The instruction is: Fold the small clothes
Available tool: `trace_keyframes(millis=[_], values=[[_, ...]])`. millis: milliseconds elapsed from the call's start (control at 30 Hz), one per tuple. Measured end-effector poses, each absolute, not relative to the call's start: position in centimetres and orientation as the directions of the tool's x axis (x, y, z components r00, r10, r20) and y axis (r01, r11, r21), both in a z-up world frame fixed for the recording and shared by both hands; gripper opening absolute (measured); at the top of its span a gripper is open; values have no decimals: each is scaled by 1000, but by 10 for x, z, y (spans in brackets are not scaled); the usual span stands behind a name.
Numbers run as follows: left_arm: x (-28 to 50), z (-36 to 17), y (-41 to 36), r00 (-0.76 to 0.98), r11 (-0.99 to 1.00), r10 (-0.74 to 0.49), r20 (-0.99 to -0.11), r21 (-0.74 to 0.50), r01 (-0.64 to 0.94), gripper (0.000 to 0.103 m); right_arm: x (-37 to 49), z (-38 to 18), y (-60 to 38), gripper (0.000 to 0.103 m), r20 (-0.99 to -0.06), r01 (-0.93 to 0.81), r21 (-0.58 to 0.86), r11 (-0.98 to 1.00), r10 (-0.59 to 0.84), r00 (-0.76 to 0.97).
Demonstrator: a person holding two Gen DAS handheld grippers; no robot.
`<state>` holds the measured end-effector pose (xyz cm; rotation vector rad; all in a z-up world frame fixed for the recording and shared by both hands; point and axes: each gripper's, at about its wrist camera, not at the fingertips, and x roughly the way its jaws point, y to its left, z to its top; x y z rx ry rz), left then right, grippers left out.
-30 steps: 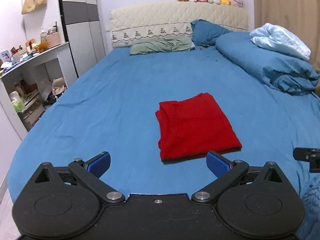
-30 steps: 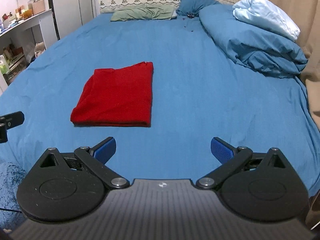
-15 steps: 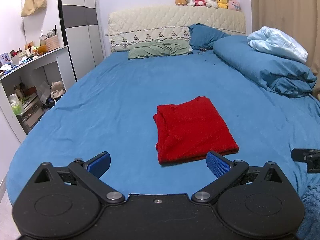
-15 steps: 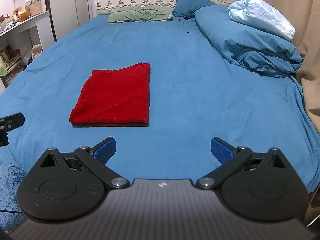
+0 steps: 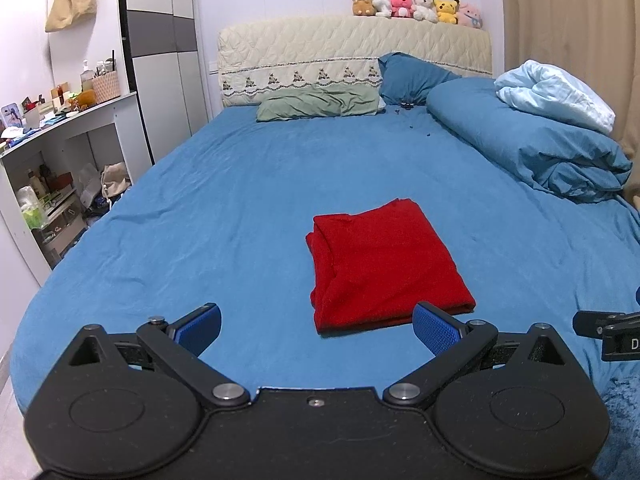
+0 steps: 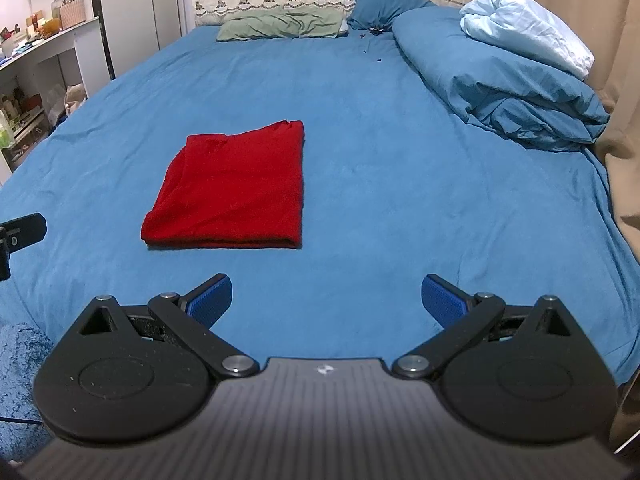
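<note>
A red garment lies folded into a flat rectangle on the blue bed sheet. It also shows in the right wrist view, left of centre. My left gripper is open and empty, held back from the garment's near edge. My right gripper is open and empty, near the foot of the bed, to the right of the garment. Neither gripper touches the cloth.
A bunched blue duvet with a pale blue blanket lies along the bed's right side. Pillows rest at the headboard. A white shelf unit stands left of the bed. A curtain hangs on the right.
Both grippers have drawn back and up from the folded red garment, so it sits farther away in both views. The garment itself has not moved.
</note>
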<state>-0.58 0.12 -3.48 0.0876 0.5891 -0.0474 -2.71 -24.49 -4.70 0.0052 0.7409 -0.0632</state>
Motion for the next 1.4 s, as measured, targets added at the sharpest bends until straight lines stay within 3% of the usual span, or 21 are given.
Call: trace_keyframes(millis=[1400], values=[[-7, -33, 6, 840, 997, -7, -542, 63, 49, 103, -26, -51, -237, 103, -682, 57, -8, 998, -47, 730]])
